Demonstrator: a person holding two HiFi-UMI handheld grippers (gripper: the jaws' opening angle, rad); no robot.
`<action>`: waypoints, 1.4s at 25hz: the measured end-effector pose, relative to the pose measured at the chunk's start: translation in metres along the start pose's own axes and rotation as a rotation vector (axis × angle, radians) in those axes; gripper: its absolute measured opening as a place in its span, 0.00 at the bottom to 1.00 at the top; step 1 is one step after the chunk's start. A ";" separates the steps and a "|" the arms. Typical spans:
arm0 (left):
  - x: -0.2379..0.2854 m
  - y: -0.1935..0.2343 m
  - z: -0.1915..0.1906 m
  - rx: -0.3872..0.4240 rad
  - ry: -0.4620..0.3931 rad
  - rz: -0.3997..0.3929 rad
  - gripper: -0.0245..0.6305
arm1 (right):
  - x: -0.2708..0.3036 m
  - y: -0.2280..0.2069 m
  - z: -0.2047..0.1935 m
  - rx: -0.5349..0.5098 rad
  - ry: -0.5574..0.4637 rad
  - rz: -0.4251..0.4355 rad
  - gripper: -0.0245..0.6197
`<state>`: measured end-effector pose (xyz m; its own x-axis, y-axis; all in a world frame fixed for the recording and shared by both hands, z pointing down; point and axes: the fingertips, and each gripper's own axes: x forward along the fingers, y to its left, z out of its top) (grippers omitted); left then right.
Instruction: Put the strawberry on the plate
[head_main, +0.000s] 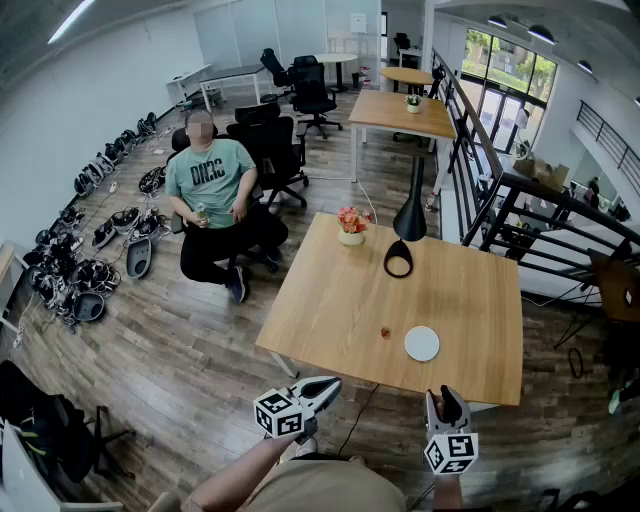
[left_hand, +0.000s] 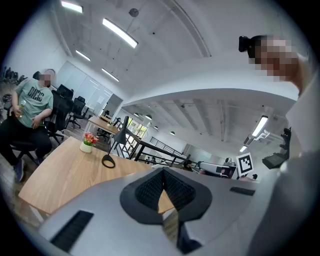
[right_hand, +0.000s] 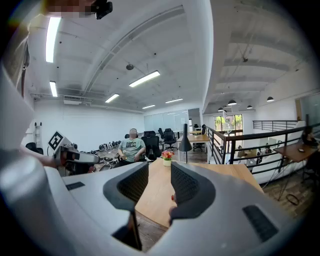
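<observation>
The strawberry (head_main: 385, 332) lies on the wooden table (head_main: 330, 300), just beside the white plate (head_main: 422, 343). It is well ahead of both grippers, which hang short of the table's near edge. The right gripper (head_main: 444, 398) has its fingers a little apart with nothing in the gap. The left gripper (head_main: 325, 386) has its tips together, empty. Only the head view shows the plate. The right gripper view catches the berry as a far red speck beside its right pad. The left gripper view takes in the lamp (left_hand: 107, 160) and flower pot (left_hand: 88, 145) instead.
</observation>
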<state>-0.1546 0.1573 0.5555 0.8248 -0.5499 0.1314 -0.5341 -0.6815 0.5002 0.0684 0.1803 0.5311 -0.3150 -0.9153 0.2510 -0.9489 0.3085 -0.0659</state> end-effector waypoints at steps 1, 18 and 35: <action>0.002 -0.001 0.000 0.000 0.000 0.000 0.04 | -0.001 -0.002 0.000 0.001 0.001 0.000 0.27; 0.004 -0.009 -0.002 0.010 0.006 0.001 0.04 | -0.002 0.008 0.000 0.049 -0.026 0.065 0.27; 0.016 -0.035 -0.011 0.024 0.026 -0.013 0.04 | -0.029 -0.008 -0.009 0.065 -0.032 0.043 0.27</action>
<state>-0.1204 0.1772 0.5492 0.8360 -0.5286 0.1475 -0.5274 -0.6998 0.4818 0.0852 0.2071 0.5329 -0.3546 -0.9099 0.2153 -0.9334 0.3311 -0.1384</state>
